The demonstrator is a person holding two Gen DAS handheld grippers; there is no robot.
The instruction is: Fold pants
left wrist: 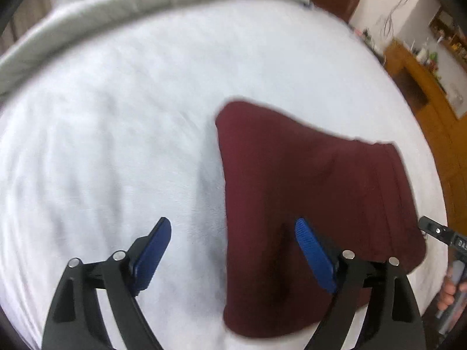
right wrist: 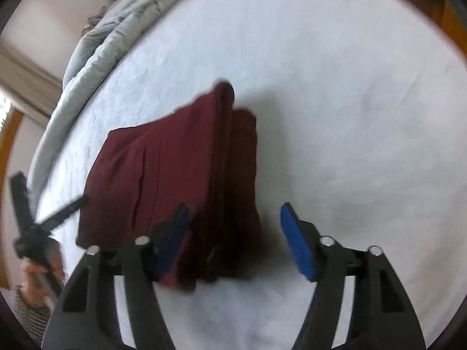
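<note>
Left claw [left wrist: 232, 250] spread wide, blue pads [left wrist: 313, 255] clear of cloth, nothing pinched; right claw [right wrist: 233, 242] likewise parted and empty, hanging above the bundle. Maroon pants [right wrist: 175, 169] lying folded on the bed [right wrist: 350, 116]: ahead of and beneath the right claw in the right wrist view, its left pad over the stacked layers; ahead of and to the right of the left claw in the left wrist view, the right pad over the cloth, the left pad over bare sheet. Layered edges visible along the side of the bundle nearest the right claw, one lower layer jutting out beyond the upper. Judged as a release after a fold, with little or nothing left of the task. For a clean finish: lift both claws straight away without snagging the top layer; if a further fold or tidy is wanted, pinch all layers at the corners together, carry across evenly, and press flat so the jutting layer lines up. White, slightly wrinkled sheet under everything; rumpled grey duvet [left wrist: 146, 3] bunched at the far side, well ahead of both claws. Wooden furniture [left wrist: 414, 78] with small, indistinct items far right of the left claw; pale walls beyond. Hand [right wrist: 38, 274] on the left claw's handle, seen low left of the right claw.
</note>
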